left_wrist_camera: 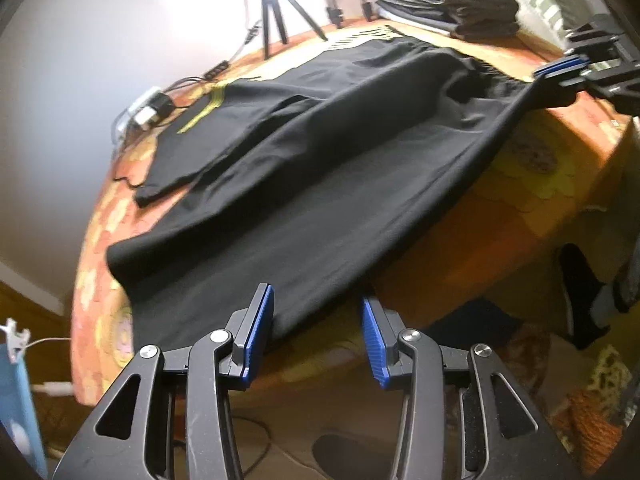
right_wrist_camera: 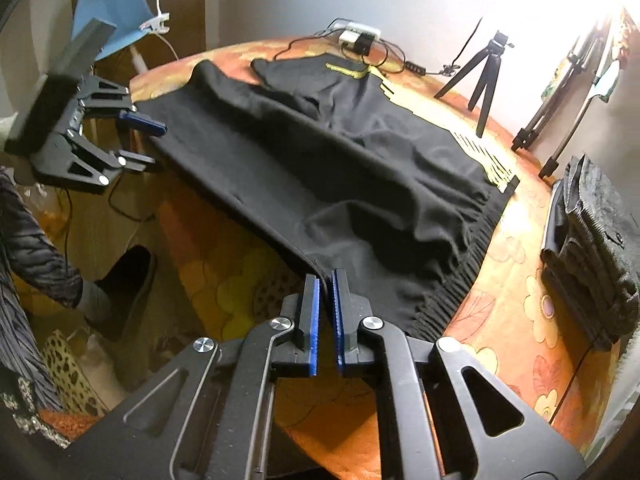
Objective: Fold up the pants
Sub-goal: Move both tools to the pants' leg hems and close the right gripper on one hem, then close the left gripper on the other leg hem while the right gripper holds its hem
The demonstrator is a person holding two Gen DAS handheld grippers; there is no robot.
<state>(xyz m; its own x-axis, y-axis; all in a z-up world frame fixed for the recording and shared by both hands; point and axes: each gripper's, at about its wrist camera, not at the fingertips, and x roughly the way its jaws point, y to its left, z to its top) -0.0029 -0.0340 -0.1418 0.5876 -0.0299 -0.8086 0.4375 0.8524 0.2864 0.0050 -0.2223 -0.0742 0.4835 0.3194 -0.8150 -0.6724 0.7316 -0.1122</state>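
A round surface [right_wrist_camera: 516, 280] covered by an orange, flower-patterned cloth is seen, and across it the black fabric pants [left_wrist_camera: 320, 152] with yellow side stripes are spread, one leg lying over the other. The long axis of the pants is laid along the near edge of the surface, from the gathered waistband at the right-hand end to the hems at the left-hand end, and this near edge is stretched taut between the two tools. A stack of folded dark garments [right_wrist_camera: 592, 252] is kept at the far right, and a small black tripod [left_wrist_camera: 276, 16] is stood at the back. The right tool [right_wrist_camera: 326, 280] is closed narrowly on the near corner of the waistband, and the cloth is pinched between its blue pads. The left tool [left_wrist_camera: 318, 308] is held partly open at the hem end; the hem lies between its fingers, but is not yet gripped. The hem is judged nearer the left hand, so a closing there is called for first.
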